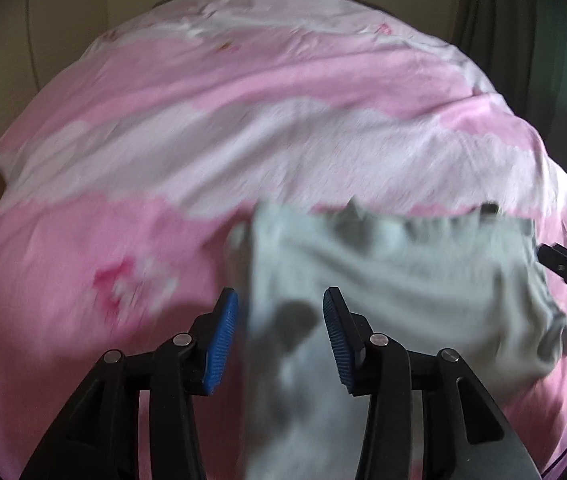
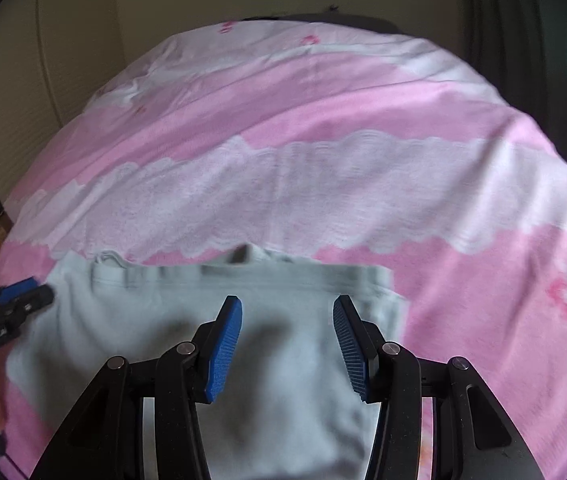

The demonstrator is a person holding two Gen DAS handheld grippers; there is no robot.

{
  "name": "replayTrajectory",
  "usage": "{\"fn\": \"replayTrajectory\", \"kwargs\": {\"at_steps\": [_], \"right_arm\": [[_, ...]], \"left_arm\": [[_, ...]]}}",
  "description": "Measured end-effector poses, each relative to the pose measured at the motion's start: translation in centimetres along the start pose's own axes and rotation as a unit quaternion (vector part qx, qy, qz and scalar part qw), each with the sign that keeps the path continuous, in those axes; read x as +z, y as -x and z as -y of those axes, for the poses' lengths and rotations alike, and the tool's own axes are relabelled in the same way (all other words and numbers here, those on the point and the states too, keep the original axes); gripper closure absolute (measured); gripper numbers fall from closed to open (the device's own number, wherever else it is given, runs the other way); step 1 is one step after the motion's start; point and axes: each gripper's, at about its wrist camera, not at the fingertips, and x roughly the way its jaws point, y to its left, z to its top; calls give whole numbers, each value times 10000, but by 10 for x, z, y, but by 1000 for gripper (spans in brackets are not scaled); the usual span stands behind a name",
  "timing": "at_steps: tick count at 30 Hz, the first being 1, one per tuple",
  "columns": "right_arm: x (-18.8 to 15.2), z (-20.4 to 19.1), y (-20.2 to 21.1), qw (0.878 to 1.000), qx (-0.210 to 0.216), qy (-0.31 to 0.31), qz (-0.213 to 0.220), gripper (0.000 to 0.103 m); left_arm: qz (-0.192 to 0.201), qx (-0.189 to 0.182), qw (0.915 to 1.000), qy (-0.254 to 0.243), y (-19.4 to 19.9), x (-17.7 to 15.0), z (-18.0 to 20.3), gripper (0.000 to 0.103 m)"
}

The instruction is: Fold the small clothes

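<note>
A small pale grey garment (image 2: 187, 320) lies on the near part of a bed, its ribbed waistband edge turned toward the far side and its body running back under the grippers. The cloth is soft and rumpled, with darker grey shadowed folds; motion blur in the left wrist view hides finer detail.

The left gripper (image 1: 281, 336) hangs over the garment's left part with its blue pads spread; cloth shows in the gap, but the pads do not press on it. The right gripper (image 2: 287, 344) stands likewise parted above the garment's right part, gripping nothing.

The bedspread (image 2: 323, 128) is pink with broad white lace-patterned bands and small pink flower prints, creased across its far half. Beyond it are a cream wall (image 2: 83, 40) on the left and a dark curtain (image 2: 523, 20) on the right.
</note>
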Motion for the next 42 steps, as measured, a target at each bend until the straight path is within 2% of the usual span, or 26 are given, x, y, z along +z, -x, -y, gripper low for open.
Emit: {"fn": "replayTrajectory", "kwargs": {"at_steps": [5, 10, 13, 14, 16, 18, 22, 29, 34, 38, 39, 42], "right_arm": [[-40, 27, 28, 9988, -176, -399, -226, 54], [-71, 36, 47, 9980, -88, -485, -385, 55], [-82, 34, 47, 9980, 11, -418, -480, 67], [-85, 33, 45, 9976, 137, -408, -539, 78], [-88, 33, 42, 9968, 208, -456, -623, 92], [-89, 35, 45, 9971, 68, -517, -552, 94], [-93, 46, 51, 9965, -134, -641, -519, 95], [-94, 44, 51, 9966, -100, -539, -612, 95], [-92, 37, 66, 9981, -89, -468, -389, 92], [-87, 25, 75, 9994, -71, -324, -127, 72], [-85, 22, 75, 9995, -78, -284, -104, 72], [-80, 22, 75, 9995, -28, -318, -75, 71]], "left_arm": [[3, 115, 9999, 89, 21, -43, -8, 57], [97, 274, 9996, 38, 39, -66, 0, 56], [84, 263, 9995, 119, 41, -71, 3, 56], [78, 279, 9995, 124, 40, -72, 4, 56], [60, 291, 9994, 158, 38, -73, 2, 56], [52, 328, 9992, 239, 36, -73, -3, 54], [36, 406, 9989, 232, 31, -74, -6, 52], [74, 435, 9985, 310, 40, -77, -9, 52], [334, 300, 9986, 277, 56, -75, -6, 52], [265, 476, 9979, 347, 50, -69, -9, 52], [154, 548, 9975, 421, 47, -68, -12, 52], [119, 401, 9970, 652, 48, -67, -14, 52]]}}
